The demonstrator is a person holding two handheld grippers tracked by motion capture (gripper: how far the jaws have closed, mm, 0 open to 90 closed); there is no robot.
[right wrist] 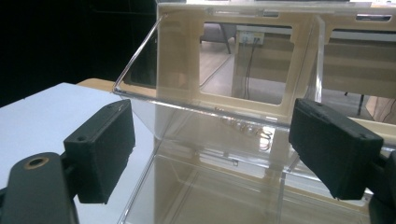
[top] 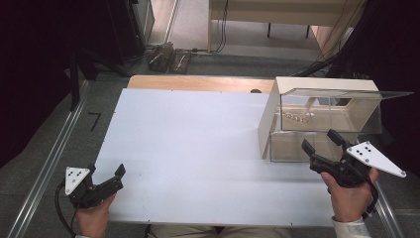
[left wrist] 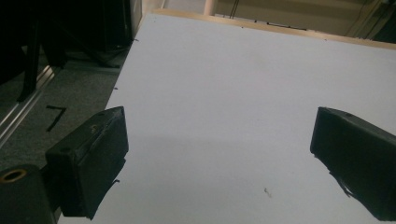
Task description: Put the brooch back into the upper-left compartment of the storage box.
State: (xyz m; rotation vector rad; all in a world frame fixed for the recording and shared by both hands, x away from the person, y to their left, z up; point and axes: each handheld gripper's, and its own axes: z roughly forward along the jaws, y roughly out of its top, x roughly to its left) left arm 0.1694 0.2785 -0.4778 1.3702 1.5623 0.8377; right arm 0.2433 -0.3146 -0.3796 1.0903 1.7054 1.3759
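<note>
Right claw (top: 323, 140) spread wide, empty, just in front of the clear box (top: 327, 119). Left claw (top: 105, 176) spread too, over the white table (top: 198, 134).

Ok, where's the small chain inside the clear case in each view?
High view: the chain lies on the upper shelf of the clear case, right of centre.
Left gripper view: not in it, just the white tabletop.
Right gripper view: the chain is centre frame, between the open jaws of the right gripper.
Shared landmark: the white tabletop.
</note>
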